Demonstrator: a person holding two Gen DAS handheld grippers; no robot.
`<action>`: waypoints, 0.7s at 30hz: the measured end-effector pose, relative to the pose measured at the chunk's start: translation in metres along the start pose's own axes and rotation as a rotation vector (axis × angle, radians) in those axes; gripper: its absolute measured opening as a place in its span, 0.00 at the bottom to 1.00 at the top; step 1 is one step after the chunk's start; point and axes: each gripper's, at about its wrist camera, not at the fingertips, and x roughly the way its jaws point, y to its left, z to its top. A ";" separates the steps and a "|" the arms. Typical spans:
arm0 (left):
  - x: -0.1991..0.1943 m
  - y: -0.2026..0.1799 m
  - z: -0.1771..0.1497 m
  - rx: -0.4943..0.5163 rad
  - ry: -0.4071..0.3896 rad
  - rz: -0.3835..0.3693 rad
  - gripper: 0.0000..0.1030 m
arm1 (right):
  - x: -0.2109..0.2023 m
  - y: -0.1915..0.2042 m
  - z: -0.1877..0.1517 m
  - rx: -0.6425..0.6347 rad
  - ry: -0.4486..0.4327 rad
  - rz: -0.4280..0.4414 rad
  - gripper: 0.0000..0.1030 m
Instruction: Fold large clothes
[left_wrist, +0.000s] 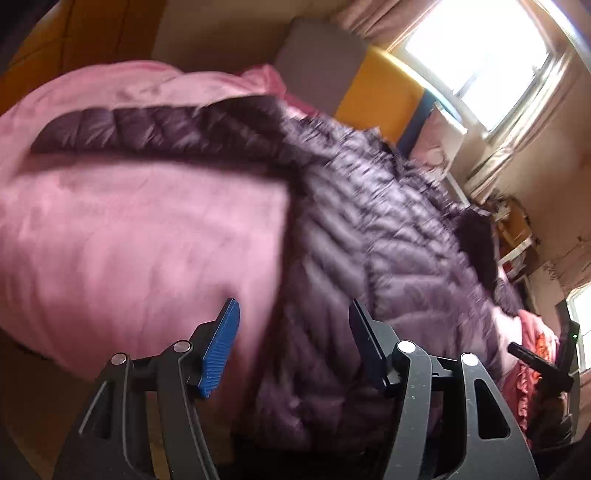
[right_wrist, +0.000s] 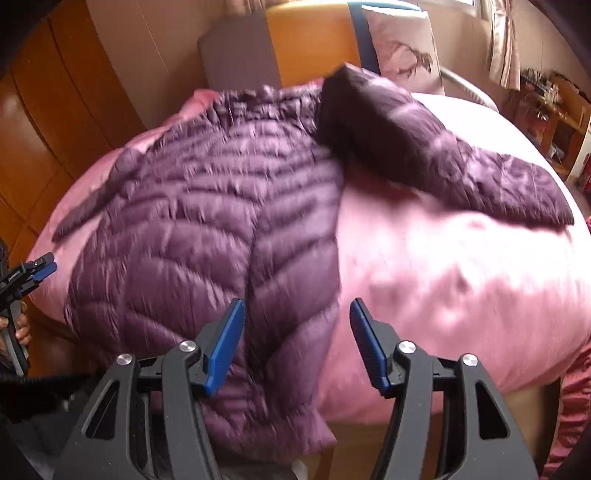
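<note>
A purple quilted down jacket (right_wrist: 199, 229) lies spread on a pink bed cover (right_wrist: 443, 266), hem hanging over the near edge, one sleeve (right_wrist: 461, 162) stretched right, the other (right_wrist: 96, 199) to the left. My right gripper (right_wrist: 297, 317) is open and empty just above the hem's right part. In the left wrist view the jacket (left_wrist: 369, 236) lies to the right with a sleeve (left_wrist: 147, 129) stretched left across the pink cover (left_wrist: 129, 240). My left gripper (left_wrist: 293, 317) is open and empty over the jacket's left edge; it also shows in the right wrist view (right_wrist: 37, 273) at the far left.
A grey and orange headboard (right_wrist: 295, 48) and a pillow (right_wrist: 402, 44) stand behind the bed. A wooden wardrobe (right_wrist: 55, 110) is at the left. A bright window (left_wrist: 480, 55) and cluttered shelves (left_wrist: 513, 236) are at the right. The right gripper (left_wrist: 535, 365) shows at the left view's edge.
</note>
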 end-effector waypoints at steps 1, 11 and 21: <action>0.002 -0.005 0.007 0.016 -0.019 -0.018 0.58 | 0.009 0.009 0.010 -0.002 -0.010 0.009 0.61; 0.109 -0.052 -0.002 0.172 0.093 0.071 0.56 | 0.073 0.019 0.000 0.008 0.042 0.027 0.59; 0.099 -0.048 -0.009 0.122 0.045 0.086 0.66 | 0.040 -0.055 0.007 0.249 -0.064 0.068 0.61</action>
